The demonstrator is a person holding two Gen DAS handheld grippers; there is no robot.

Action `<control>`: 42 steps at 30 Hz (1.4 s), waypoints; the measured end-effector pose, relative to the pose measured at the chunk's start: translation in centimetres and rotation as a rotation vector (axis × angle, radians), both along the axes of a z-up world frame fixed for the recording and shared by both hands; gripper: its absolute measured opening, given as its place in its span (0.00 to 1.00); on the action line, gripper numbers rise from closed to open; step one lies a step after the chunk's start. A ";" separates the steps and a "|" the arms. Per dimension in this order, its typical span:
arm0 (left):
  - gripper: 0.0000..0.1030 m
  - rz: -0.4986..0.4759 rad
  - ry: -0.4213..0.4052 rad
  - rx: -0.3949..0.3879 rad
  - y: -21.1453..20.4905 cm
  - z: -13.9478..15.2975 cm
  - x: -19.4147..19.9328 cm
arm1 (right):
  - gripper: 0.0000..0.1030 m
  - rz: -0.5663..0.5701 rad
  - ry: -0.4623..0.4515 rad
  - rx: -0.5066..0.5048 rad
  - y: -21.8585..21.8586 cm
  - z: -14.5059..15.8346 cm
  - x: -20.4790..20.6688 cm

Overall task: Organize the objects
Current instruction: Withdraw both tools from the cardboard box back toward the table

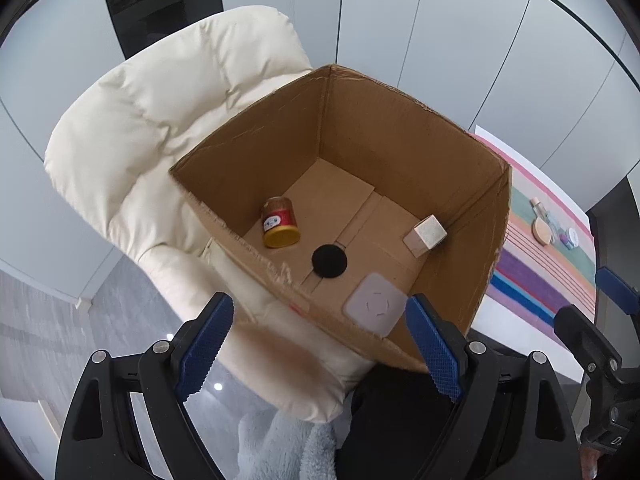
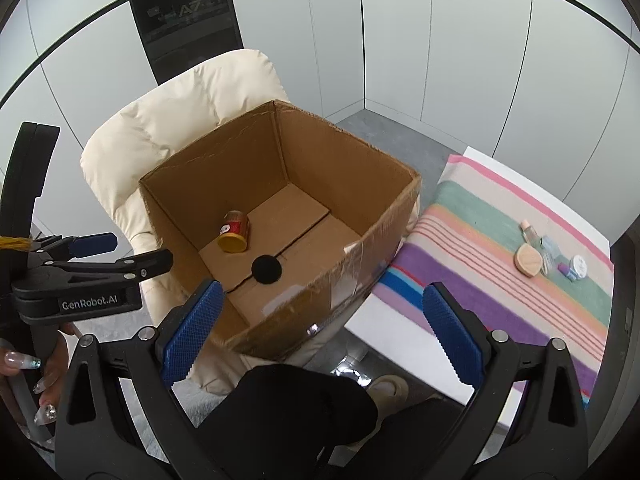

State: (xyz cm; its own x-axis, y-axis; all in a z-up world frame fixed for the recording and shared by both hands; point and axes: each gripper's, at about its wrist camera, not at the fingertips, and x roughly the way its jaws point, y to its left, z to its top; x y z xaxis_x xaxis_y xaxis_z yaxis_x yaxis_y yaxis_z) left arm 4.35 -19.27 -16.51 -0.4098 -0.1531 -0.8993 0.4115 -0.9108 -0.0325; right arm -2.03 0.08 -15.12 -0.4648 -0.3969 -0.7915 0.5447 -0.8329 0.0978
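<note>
An open cardboard box (image 1: 400, 128) (image 2: 352, 264) stands on a cream padded chair (image 1: 160, 120) (image 2: 180, 112). On its floor lie a red jar with a gold lid (image 1: 280, 222) (image 2: 234, 232), a black disc (image 1: 329, 261) (image 2: 266, 269), a pale wooden cube (image 1: 425, 236) and a grey square pad (image 1: 376, 305). My left gripper (image 1: 320, 350) (image 2: 136, 252) hovers open over the box's near rim, holding nothing. My right gripper (image 2: 322, 336) (image 1: 596, 304) is open and empty near the box's front corner. Small items (image 2: 552, 256) (image 1: 554, 228) lie on a striped cloth to the right: a wooden oval piece, little bottles, a white-lidded jar.
The striped cloth (image 2: 480, 288) covers a white table (image 2: 384, 332) right of the chair. Pale wall panels and a dark glass strip (image 2: 180, 12) stand behind. A person's hand (image 2: 44, 376) grips the left tool; dark clothing (image 2: 304, 408) lies below the grippers.
</note>
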 end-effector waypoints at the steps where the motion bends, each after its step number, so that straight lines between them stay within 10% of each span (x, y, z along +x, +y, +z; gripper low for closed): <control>1: 0.86 0.000 0.002 0.000 0.0 0.1 0.2 | 0.98 0.000 0.002 -0.001 0.3 0.1 0.4; 23: 0.87 -0.125 0.034 -0.031 5.6 1.0 -2.5 | 0.98 -0.110 0.034 0.005 5.4 0.9 1.4; 42: 0.86 -0.446 0.041 -0.024 20.2 1.4 -9.1 | 0.98 -0.402 0.004 0.013 19.1 0.6 0.8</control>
